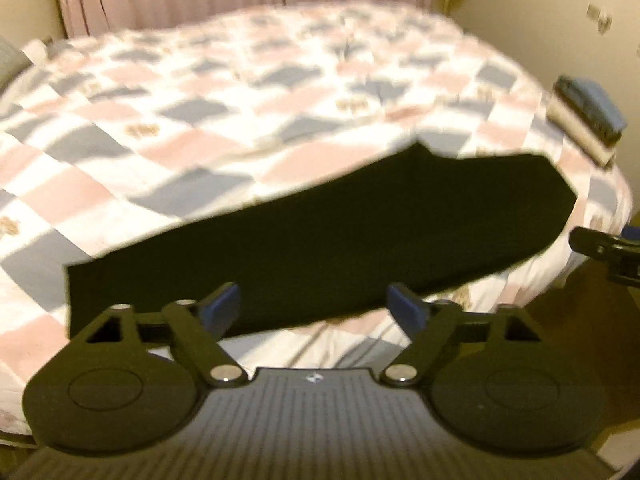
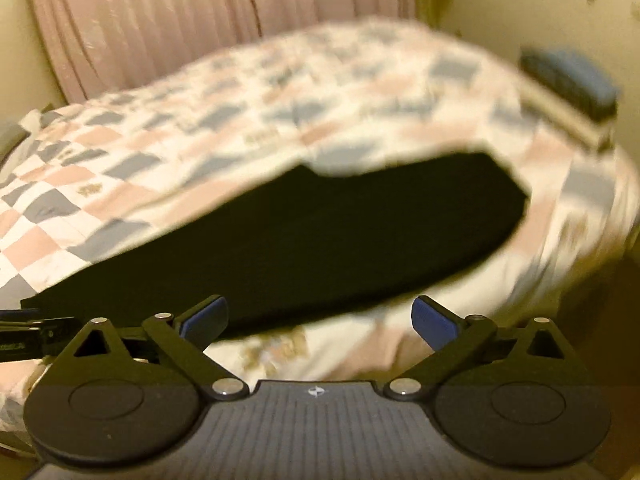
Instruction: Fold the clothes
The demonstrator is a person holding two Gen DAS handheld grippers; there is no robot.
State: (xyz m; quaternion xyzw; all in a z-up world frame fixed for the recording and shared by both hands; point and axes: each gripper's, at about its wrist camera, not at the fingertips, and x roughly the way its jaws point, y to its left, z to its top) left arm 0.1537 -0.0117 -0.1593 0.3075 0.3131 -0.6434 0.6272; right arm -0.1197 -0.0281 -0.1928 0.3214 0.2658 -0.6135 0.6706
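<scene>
A black garment (image 1: 320,236) lies flat in a long folded strip near the front edge of the bed; it also shows in the right wrist view (image 2: 300,240). My left gripper (image 1: 316,308) is open and empty, just in front of the garment's near edge. My right gripper (image 2: 320,318) is open and empty, also at the garment's near edge, further right. The right gripper's tip shows at the right edge of the left wrist view (image 1: 600,248). Both views are motion-blurred.
The bed has a pink, grey and white checked cover (image 1: 200,120). A stack of folded clothes (image 1: 588,116) sits at the bed's right edge, also in the right wrist view (image 2: 572,84). Pink curtains (image 2: 200,20) hang behind. Floor shows at lower right (image 1: 580,320).
</scene>
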